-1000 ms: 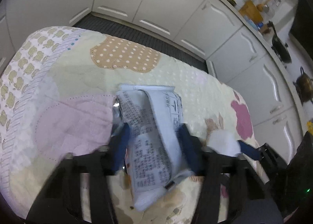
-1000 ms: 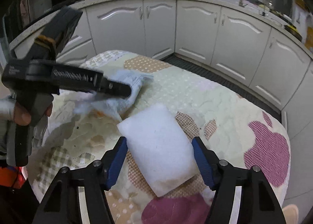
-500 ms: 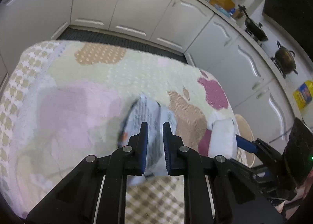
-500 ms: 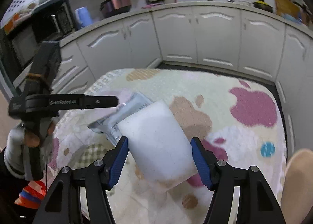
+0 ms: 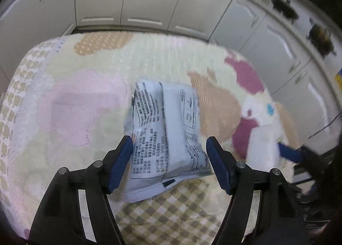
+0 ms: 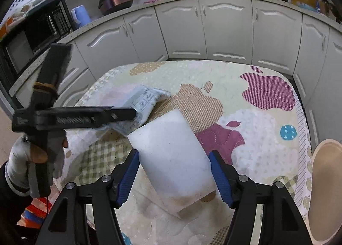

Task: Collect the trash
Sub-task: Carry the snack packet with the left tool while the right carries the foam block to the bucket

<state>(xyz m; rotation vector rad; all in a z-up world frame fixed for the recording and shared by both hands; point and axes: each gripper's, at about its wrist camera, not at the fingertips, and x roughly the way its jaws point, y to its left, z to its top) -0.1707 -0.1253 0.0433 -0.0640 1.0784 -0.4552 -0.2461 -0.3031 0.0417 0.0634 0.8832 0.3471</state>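
Observation:
A pale blue printed snack wrapper (image 5: 164, 135) sits between the blue pads of my left gripper (image 5: 168, 155), which is closed on its sides and holds it above the quilted table. The wrapper also shows in the right wrist view (image 6: 143, 103), with the left gripper's black body (image 6: 74, 115) beside it. My right gripper (image 6: 174, 172) is shut on a white foam block (image 6: 171, 155), held over the table. That block shows at the right edge of the left wrist view (image 5: 263, 146).
The round table has a patchwork quilt cover (image 6: 267, 95) with pink, tan and checked patches. White kitchen cabinets (image 6: 224, 31) curve around behind it. A tan round container (image 6: 325, 180) stands beside the table at the right. A microwave (image 6: 32, 37) sits on the counter at left.
My left gripper's jaws went from nearly shut on a thin edge of the wrapper to wider apart around its body. Both grippers rose and pulled back from the table.

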